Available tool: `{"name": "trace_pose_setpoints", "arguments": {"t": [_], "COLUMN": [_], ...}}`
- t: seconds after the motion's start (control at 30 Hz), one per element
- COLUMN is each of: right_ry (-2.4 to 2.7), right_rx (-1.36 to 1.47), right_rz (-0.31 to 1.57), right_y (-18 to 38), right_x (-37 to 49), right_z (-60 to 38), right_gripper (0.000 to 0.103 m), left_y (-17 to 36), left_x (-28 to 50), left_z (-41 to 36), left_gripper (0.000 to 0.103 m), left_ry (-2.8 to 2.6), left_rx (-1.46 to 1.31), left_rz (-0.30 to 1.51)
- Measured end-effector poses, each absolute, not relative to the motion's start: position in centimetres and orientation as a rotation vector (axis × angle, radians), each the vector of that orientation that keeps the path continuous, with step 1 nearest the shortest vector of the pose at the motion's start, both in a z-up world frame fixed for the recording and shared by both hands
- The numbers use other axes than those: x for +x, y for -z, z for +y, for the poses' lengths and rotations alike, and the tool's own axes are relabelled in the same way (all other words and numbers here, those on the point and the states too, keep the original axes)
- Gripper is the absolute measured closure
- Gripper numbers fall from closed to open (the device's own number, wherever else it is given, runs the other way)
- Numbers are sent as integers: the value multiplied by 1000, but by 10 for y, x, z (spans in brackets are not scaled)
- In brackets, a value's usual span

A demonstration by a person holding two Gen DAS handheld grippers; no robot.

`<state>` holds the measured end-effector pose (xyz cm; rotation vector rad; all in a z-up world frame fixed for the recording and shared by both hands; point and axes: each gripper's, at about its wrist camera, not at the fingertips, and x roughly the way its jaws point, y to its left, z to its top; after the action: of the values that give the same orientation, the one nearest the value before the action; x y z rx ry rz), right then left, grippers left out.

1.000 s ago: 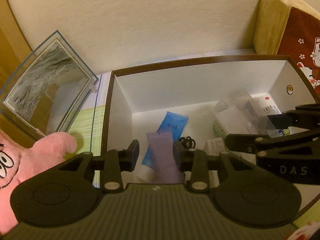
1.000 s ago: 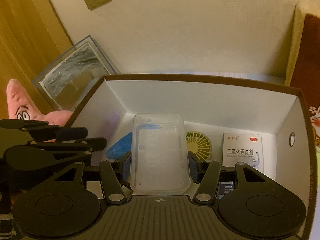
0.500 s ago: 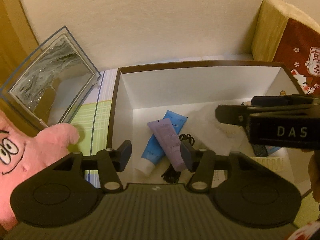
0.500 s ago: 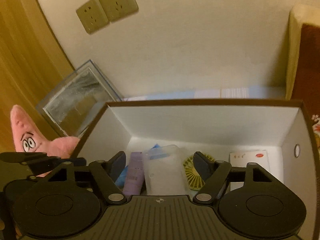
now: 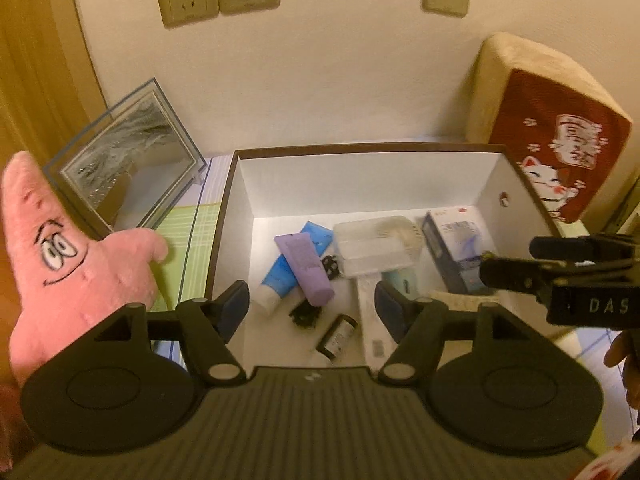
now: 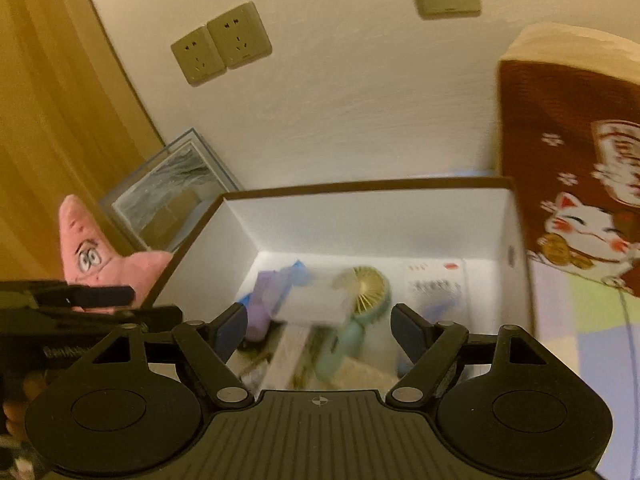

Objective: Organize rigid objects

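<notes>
White-walled, brown-rimmed box (image 5: 240,208) holds the clear plastic case (image 5: 370,246), lying on the floor beside a purple tube (image 5: 306,266) and partly over a small green fan (image 6: 366,288). Above it, both the left gripper (image 5: 310,306) and right gripper (image 6: 316,326) are spread apart, holding nothing.

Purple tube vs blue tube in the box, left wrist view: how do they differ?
Colour: the purple tube is lilac all over; the blue tube is blue with a white cap end.
Stacking: the purple tube lies across the blue tube, covering its middle.
Direction: the purple tube's near end slants right, the blue tube's capped end slants left, so they cross.
Shared: both lie flat at the left of the box floor, free of either tool.
</notes>
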<state>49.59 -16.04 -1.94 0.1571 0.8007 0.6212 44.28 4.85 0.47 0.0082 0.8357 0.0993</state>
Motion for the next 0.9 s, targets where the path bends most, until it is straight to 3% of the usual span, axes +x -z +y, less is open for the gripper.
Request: {"name": "trace_pose_setpoints", "arguments": {"t": [0.5, 0.9], "right_ry": [-580, -623], "right_rx": [50, 47], "right_rz": [739, 795], "right_y": [6, -4], "right_x": [374, 281], "right_z": [-220, -244], "right_gripper": [24, 24], "left_y": [-30, -26], "left_x": [314, 214], "left_z": [-3, -39], "left_gripper": [35, 35], "left_ry": [-161, -191], "left_rx": [-70, -96], "left_rz": [788, 820]}}
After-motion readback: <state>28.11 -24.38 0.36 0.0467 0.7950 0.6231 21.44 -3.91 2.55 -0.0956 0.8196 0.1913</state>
